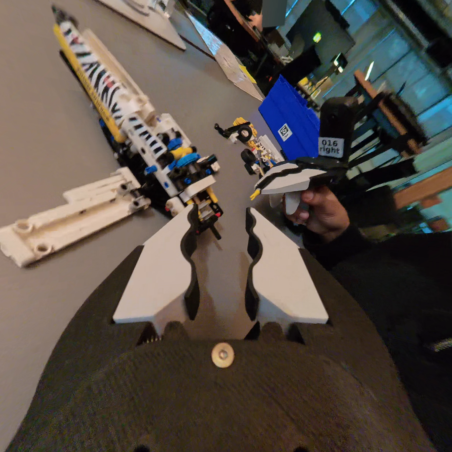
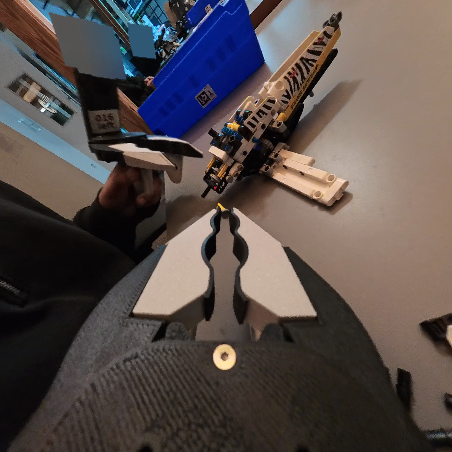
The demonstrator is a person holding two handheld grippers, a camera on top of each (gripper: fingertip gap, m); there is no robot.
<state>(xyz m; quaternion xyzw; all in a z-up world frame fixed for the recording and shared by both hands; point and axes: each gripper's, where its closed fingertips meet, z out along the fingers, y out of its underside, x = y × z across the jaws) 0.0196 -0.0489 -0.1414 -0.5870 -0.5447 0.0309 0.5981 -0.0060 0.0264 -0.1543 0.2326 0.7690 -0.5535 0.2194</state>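
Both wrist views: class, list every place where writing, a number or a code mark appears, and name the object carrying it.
White label on the black body of the right claw: short print, not copied.
White label on the left claw: blurred.
Square black-and-white code sticker on the blue plastic bin: pattern only.
Yellow strip on the zebra-striped toy-brick model: black lettering, not copied.

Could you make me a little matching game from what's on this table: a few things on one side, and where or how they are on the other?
1. small yellow peg
2. left gripper
3. blue bin
4. white flat panel

a. lying flat beside the brick-built model
b. standing at the table's far edge
c. pinched at the right gripper's tips
d. jaws apart, nothing between them

Pairs: 1-c, 2-d, 3-b, 4-a
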